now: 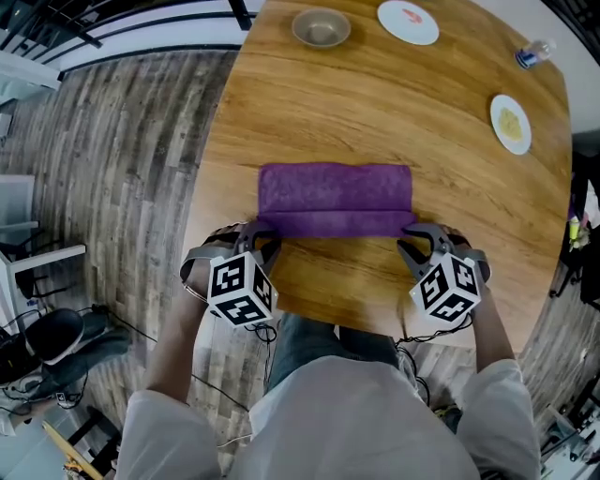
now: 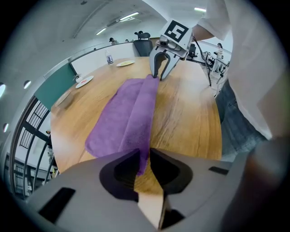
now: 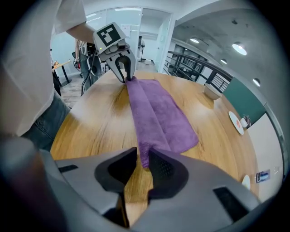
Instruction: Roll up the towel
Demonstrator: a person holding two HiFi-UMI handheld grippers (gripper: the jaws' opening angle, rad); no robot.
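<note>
A purple towel [image 1: 335, 192] lies flat in the middle of the round wooden table [image 1: 375, 103], with a narrow strip folded up along its near edge. My left gripper [image 1: 262, 228] is shut on the near left corner of that strip, and the cloth runs up between its jaws in the left gripper view [image 2: 144, 156]. My right gripper [image 1: 410, 234] is shut on the near right corner, seen the same way in the right gripper view [image 3: 142, 158]. Both point steeply down. Each gripper view shows the other gripper at the far end of the towel [image 2: 127, 113].
At the table's far side stand a grey bowl [image 1: 321, 27], a white plate [image 1: 408, 21], a small bottle [image 1: 532, 54] and a second plate [image 1: 510, 123] at the right. The table's near edge [image 1: 356, 323] is just behind the grippers, against the person's body.
</note>
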